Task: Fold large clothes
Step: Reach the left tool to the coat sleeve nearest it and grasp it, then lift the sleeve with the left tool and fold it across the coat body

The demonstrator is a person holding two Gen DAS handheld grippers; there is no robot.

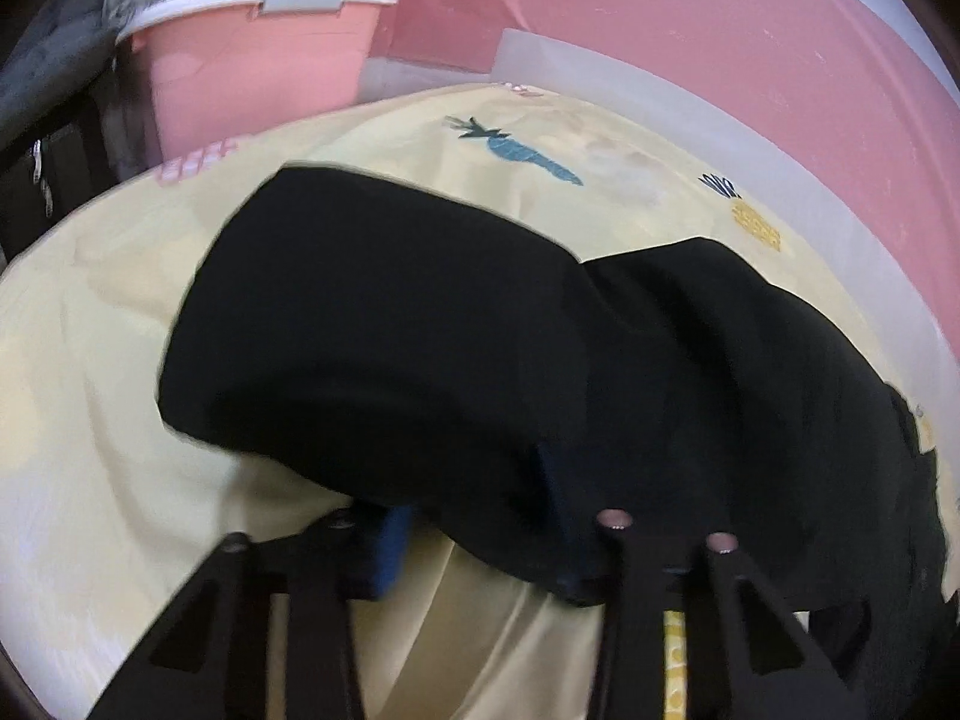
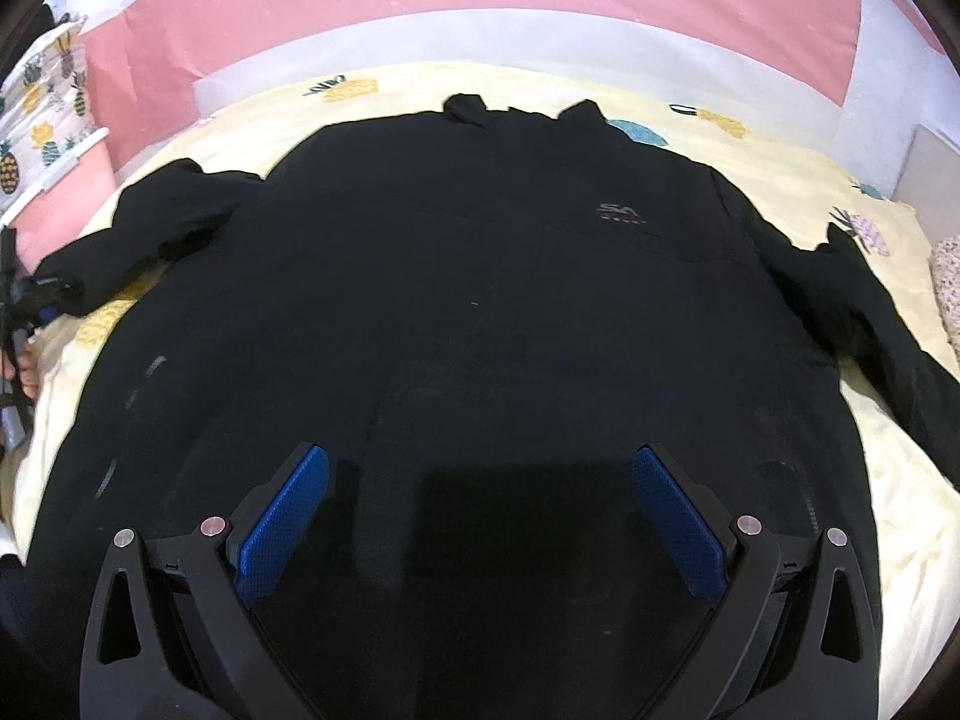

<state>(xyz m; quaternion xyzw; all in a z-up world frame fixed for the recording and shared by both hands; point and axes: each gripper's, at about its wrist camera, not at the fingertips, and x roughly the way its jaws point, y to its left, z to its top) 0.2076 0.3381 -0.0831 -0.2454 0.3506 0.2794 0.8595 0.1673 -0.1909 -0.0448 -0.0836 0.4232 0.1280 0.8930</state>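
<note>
Left claw (image 1: 480,540), seen from its own wrist camera, is closed on the cuff end of the black jacket's (image 1: 372,324) sleeve, the cloth draped over its blue pads, above the yellow pineapple-print bedsheet (image 1: 90,420). A pink bin (image 1: 252,72) stands past the sheet's far left corner.

From the right wrist, the right claw (image 2: 480,516) is spread wide and holds nothing, hovering over the jacket's (image 2: 480,276) hem; the jacket lies flat across the middle of the sheet (image 2: 900,540), sleeves out toward both side edges.
</note>
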